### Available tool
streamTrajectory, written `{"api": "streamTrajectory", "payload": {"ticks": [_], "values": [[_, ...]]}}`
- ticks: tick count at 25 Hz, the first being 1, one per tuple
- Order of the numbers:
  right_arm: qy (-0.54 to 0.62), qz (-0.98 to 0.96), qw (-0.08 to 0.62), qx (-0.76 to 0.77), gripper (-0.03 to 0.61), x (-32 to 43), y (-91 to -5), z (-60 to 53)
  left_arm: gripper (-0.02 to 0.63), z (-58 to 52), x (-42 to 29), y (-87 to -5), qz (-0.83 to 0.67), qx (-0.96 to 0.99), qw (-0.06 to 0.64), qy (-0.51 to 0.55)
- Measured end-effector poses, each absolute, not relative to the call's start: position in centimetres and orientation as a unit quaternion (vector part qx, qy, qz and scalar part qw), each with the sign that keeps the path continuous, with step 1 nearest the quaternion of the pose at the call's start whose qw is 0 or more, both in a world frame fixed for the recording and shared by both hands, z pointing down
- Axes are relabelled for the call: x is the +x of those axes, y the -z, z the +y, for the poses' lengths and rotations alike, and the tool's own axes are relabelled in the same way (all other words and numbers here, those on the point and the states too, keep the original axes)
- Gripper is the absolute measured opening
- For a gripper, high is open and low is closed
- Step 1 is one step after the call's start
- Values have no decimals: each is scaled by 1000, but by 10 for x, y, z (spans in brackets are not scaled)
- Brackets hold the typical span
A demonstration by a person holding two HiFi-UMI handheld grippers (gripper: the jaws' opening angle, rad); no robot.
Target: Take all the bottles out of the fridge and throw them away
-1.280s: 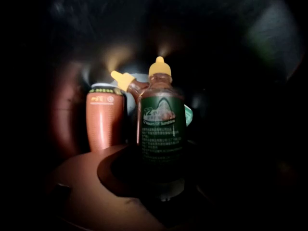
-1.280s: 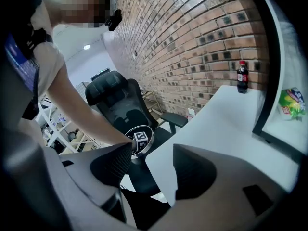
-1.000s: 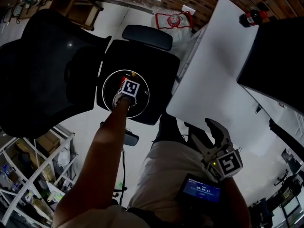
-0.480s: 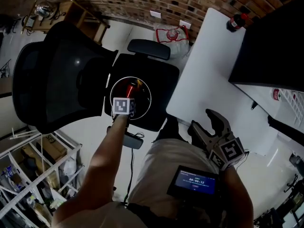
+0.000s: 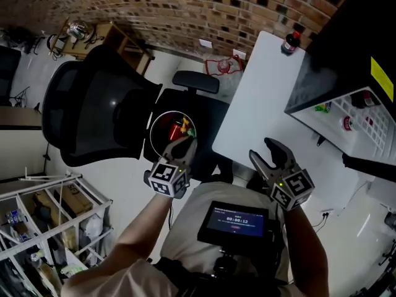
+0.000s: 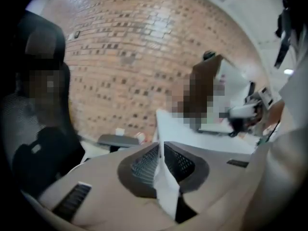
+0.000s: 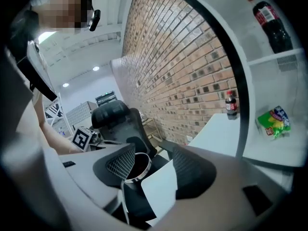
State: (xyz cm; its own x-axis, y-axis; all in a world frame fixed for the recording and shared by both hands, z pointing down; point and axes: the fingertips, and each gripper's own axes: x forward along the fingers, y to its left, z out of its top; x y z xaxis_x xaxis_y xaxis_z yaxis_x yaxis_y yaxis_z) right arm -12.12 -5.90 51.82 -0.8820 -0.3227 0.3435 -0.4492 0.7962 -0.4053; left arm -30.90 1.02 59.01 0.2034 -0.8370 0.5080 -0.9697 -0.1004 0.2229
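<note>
Jaws of left gripper [image 5: 182, 144] just closed together, empty; right gripper [image 5: 269, 153] jaws narrowing yet apart, empty — nearer the fridge [image 5: 346, 36], where an upright cola bottle [image 7: 272, 25] stands up-right of them.

**Both claws held out before the body, left one closed, right one apart**

The left claw [image 5: 183, 146] points forward and a little downward at the end of the bare left forearm [image 5: 133, 240], its marker cube [image 5: 167, 179] turned toward the head camera. Its jaws have just been closing and now meet, with nothing caught between them. The right claw [image 5: 270, 156] sits nearer the torso on the right forearm [image 5: 303, 246]. Its jaws have just been closing slightly but stand well apart, gripping nothing.
</note>
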Motion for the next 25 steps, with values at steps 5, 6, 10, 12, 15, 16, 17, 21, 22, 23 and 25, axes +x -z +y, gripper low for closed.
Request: {"api": "streamTrajectory", "payload": {"ticks": [5, 6, 10, 12, 15, 16, 17, 21, 22, 23, 25], "values": [[-244, -940, 88, 221, 210, -95, -494, -71, 3, -15, -240, -531, -563, 797, 199, -93], [-241, -940, 82, 225, 210, -88, -490, -74, 3, -21, -228, -523, -553, 806, 190, -92], [-227, -942, 59, 241, 198, -58, -471, -85, 3, -40, -191, -499, -529, 825, 176, -90], [-221, -941, 47, 252, 198, -42, -464, -90, 3, -52, -172, -488, -517, 836, 163, -88], [-214, -938, 32, 272, 198, -14, -455, -95, 3, -65, -133, -475, -491, 850, 163, -95], [-211, -936, 29, 280, 198, -4, -452, -96, 3, -70, -118, -470, -479, 857, 161, -98], [-207, -934, 25, 290, 198, 6, -450, -98, 3, -75, -104, -466, -466, 865, 156, -100], [-201, -924, 10, 326, 198, 47, -442, -103, 3, -89, -53, -461, -417, 895, 124, -98], [-201, -922, 7, 332, 198, 58, -440, -103, 3, -90, -38, -458, -407, 900, 123, -99], [-201, -920, 4, 338, 198, 68, -439, -103, 3, -90, -22, -454, -396, 904, 124, -100], [-200, -915, -3, 351, 198, 88, -437, -102, 3, -90, 8, -449, -373, 913, 131, -102]]}}
